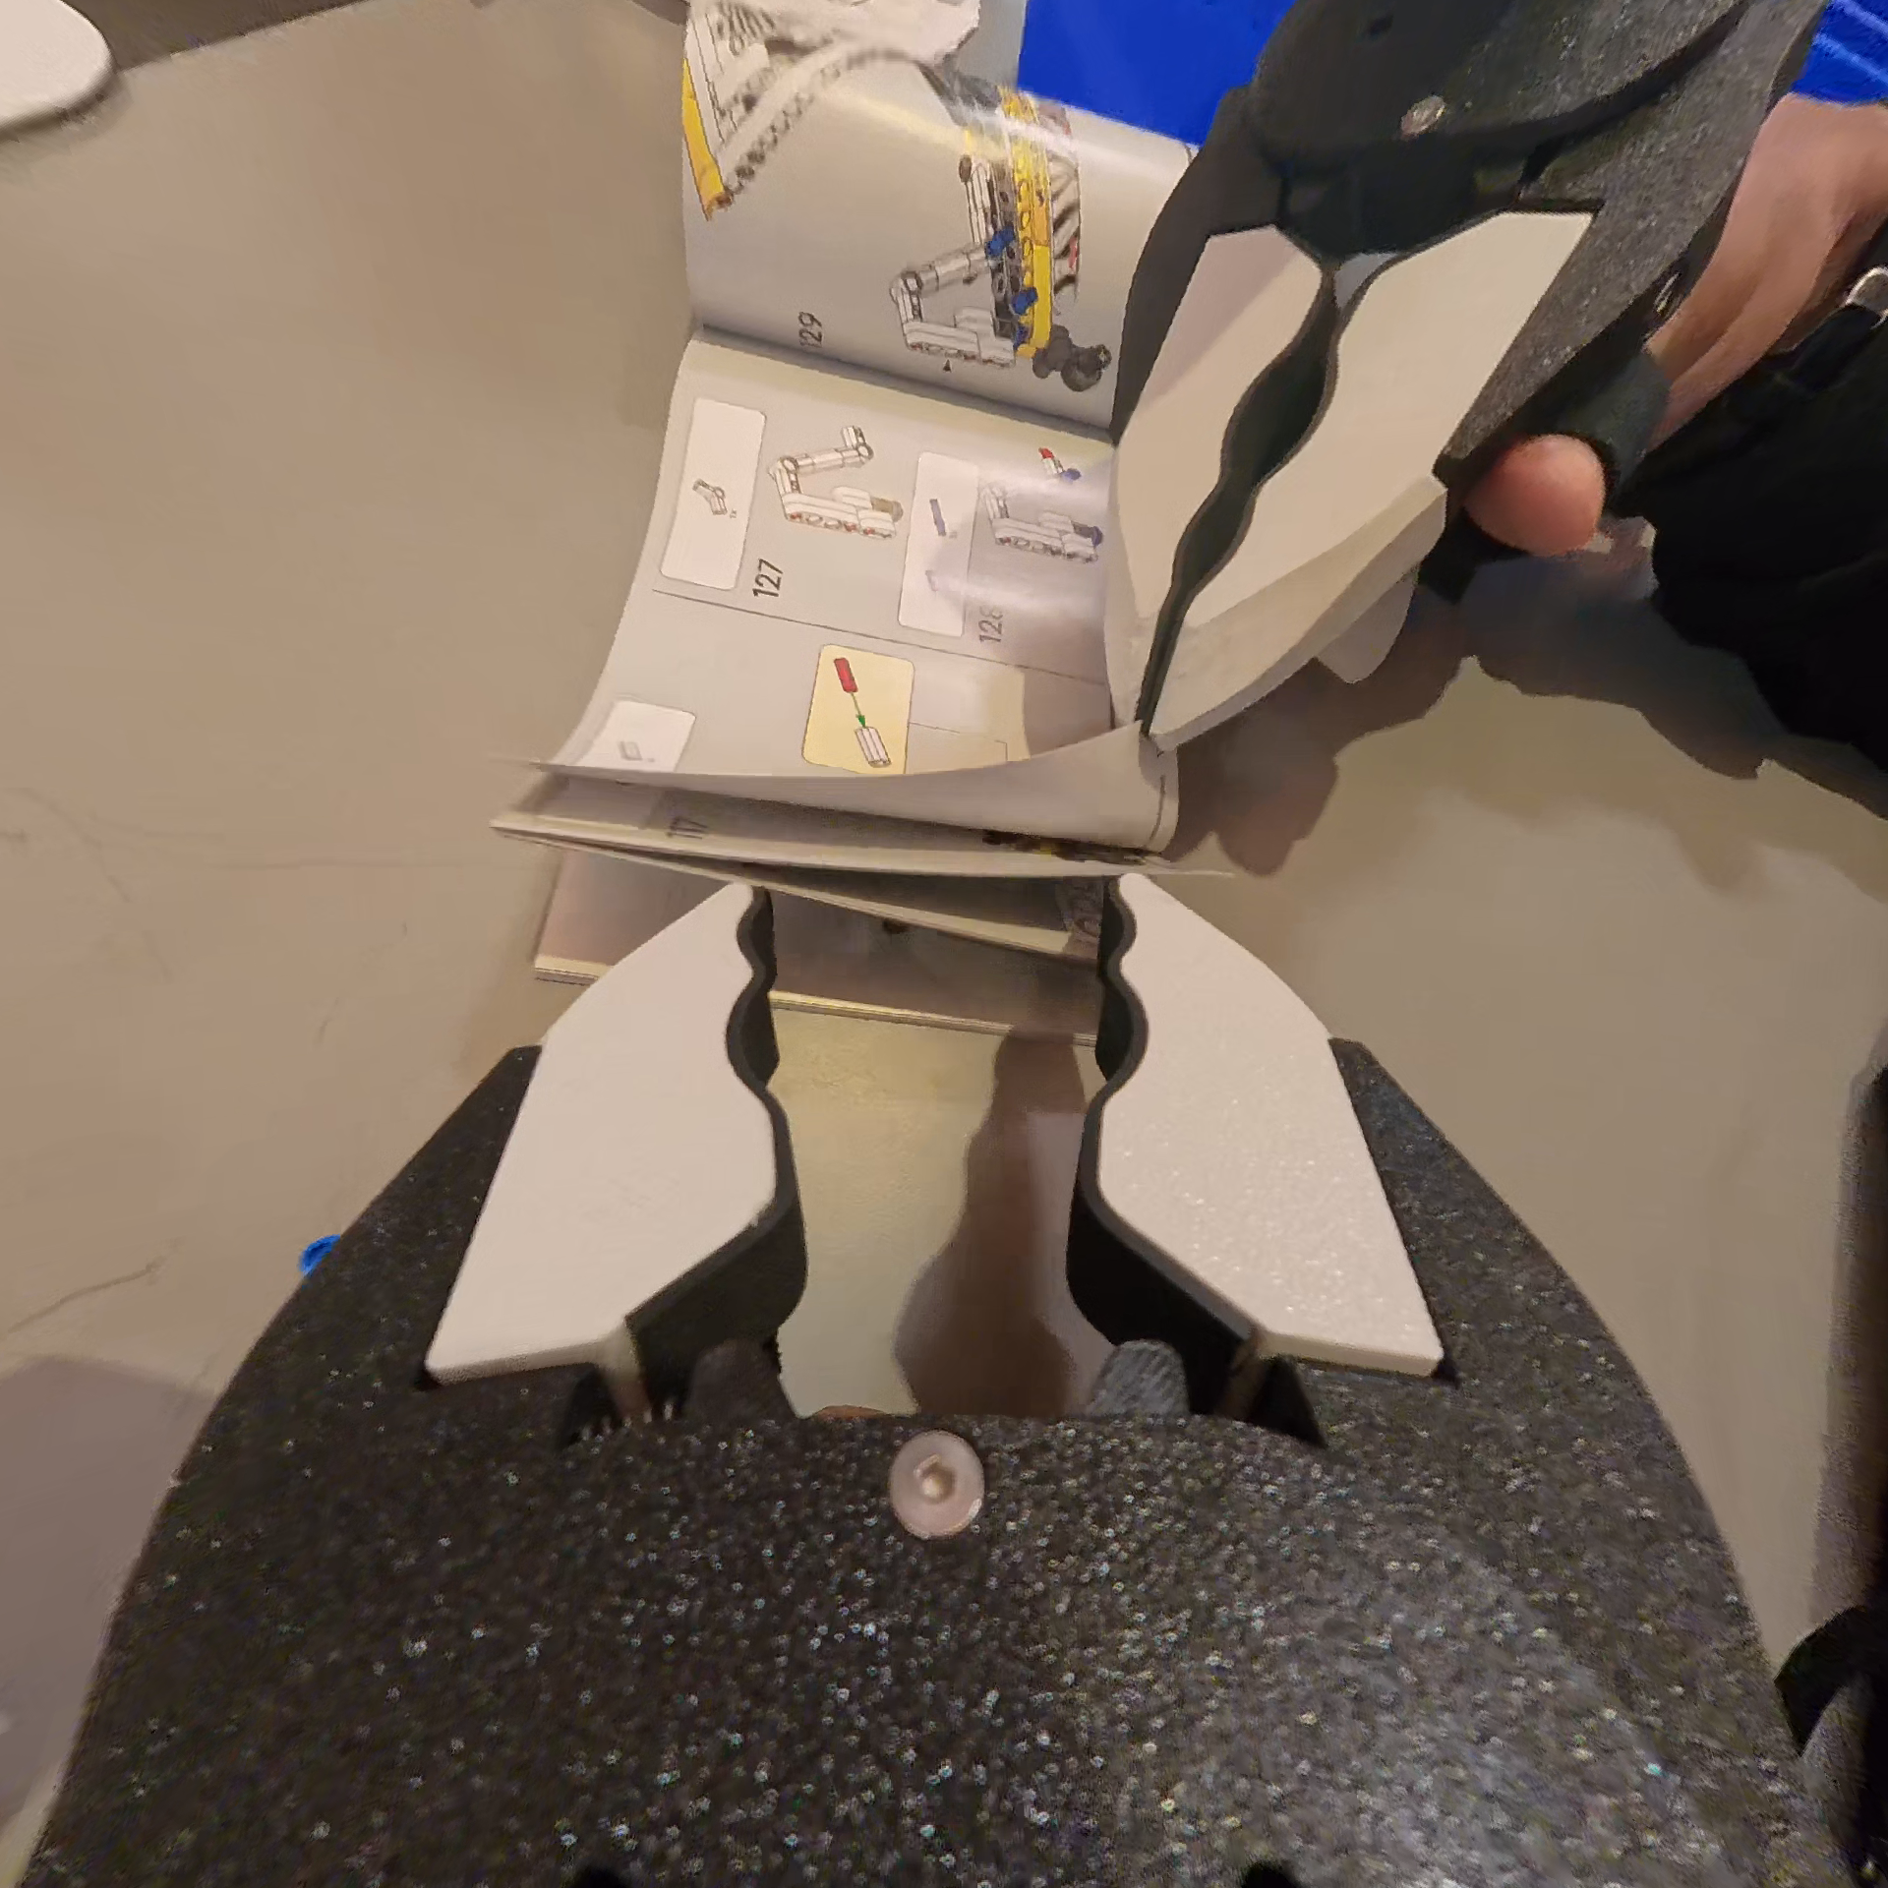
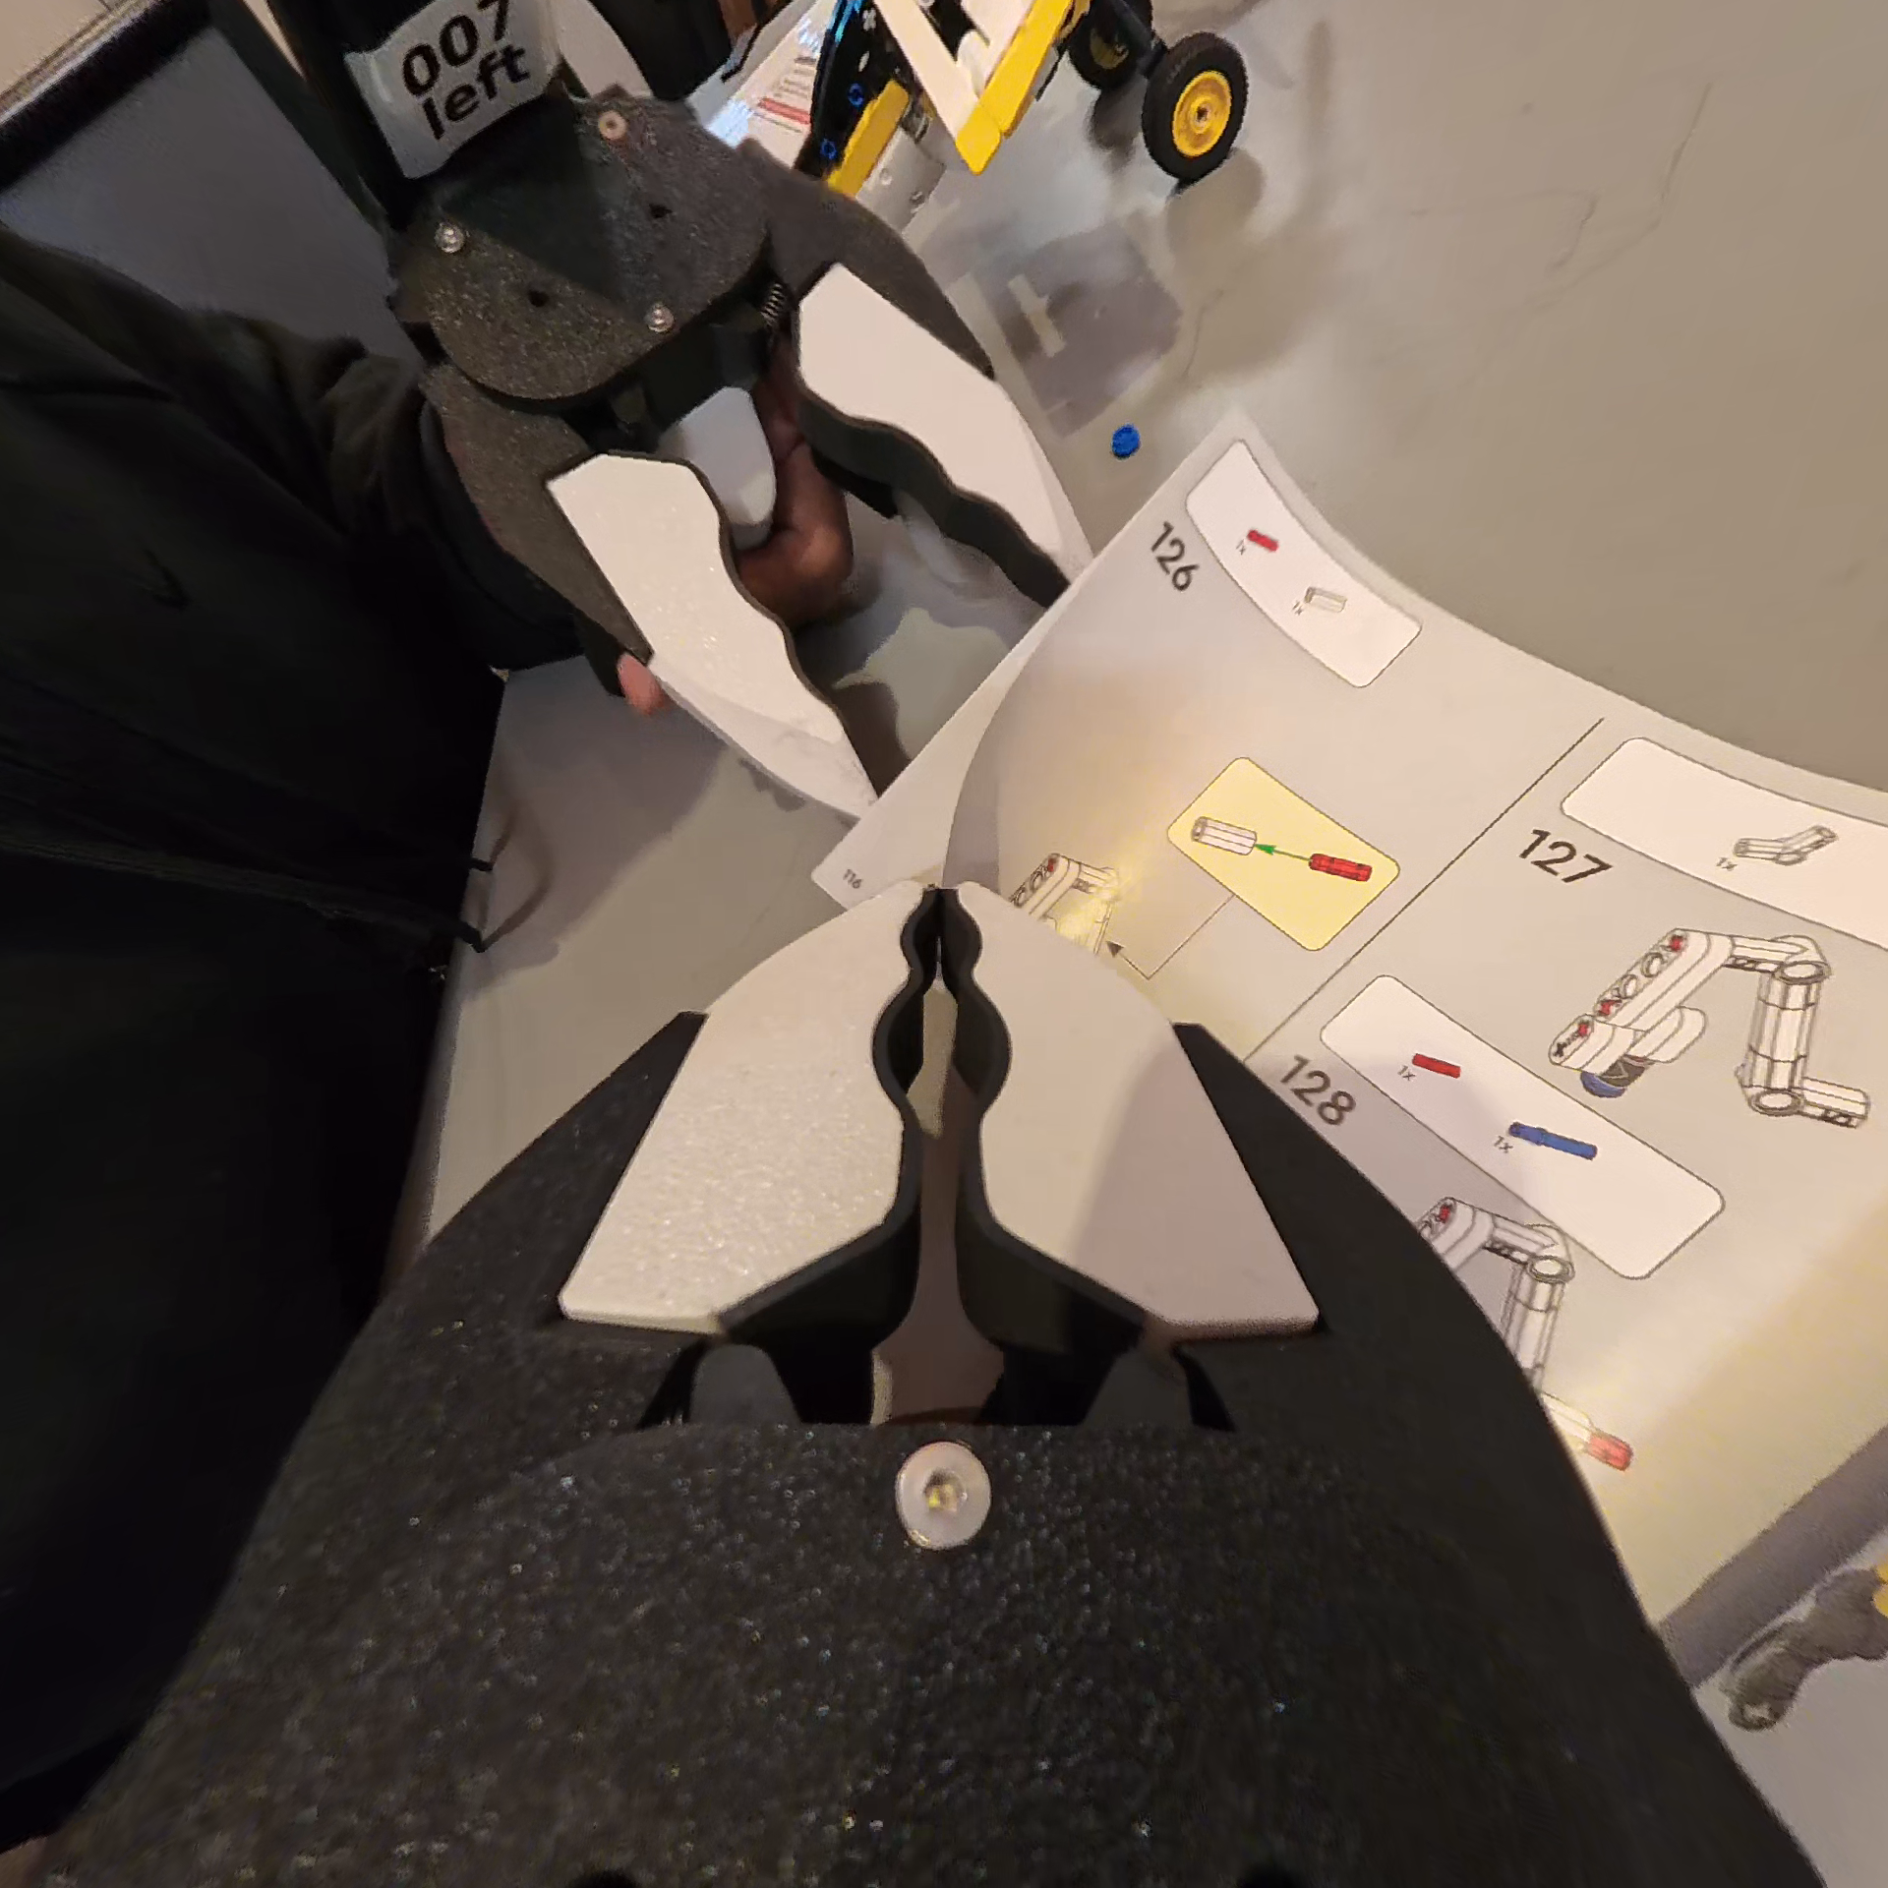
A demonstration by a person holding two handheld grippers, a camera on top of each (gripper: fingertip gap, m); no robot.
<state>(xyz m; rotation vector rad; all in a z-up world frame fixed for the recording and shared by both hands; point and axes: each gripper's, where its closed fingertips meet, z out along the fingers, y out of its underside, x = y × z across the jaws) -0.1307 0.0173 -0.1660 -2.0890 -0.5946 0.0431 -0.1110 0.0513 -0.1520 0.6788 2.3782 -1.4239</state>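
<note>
An open building-instruction booklet point(image 1: 817, 572) lies on the grey table point(image 1: 255, 613). My right gripper point(image 2: 938, 894) is shut on the near corner of its top page point(image 2: 1277, 715) and holds it curled up off the stack. In the left wrist view this gripper point(image 1: 1154, 736) pinches the page corner at the right. My left gripper point(image 1: 932, 904) is open and empty, with its tips just in front of the booklet's lower pages point(image 1: 919, 919), not pressing on them. It also shows in the right wrist view point(image 2: 960, 679), open, beside the booklet's corner.
A yellow and white toy vehicle point(image 2: 1022, 82) stands beyond the booklet, with a clear plastic bag point(image 2: 1083, 307) and a small blue piece point(image 2: 1124, 441) near it. A blue bin point(image 1: 1124, 61) is at the back. A person's hand point(image 1: 1532, 501) and dark sleeve hold the right gripper. My hands' fingertips stand some 5 centimetres from each other. The right gripper is farther from the small blue piece point(image 2: 1124, 441), some 15 centimetres, than the left, some 9 centimetres.
</note>
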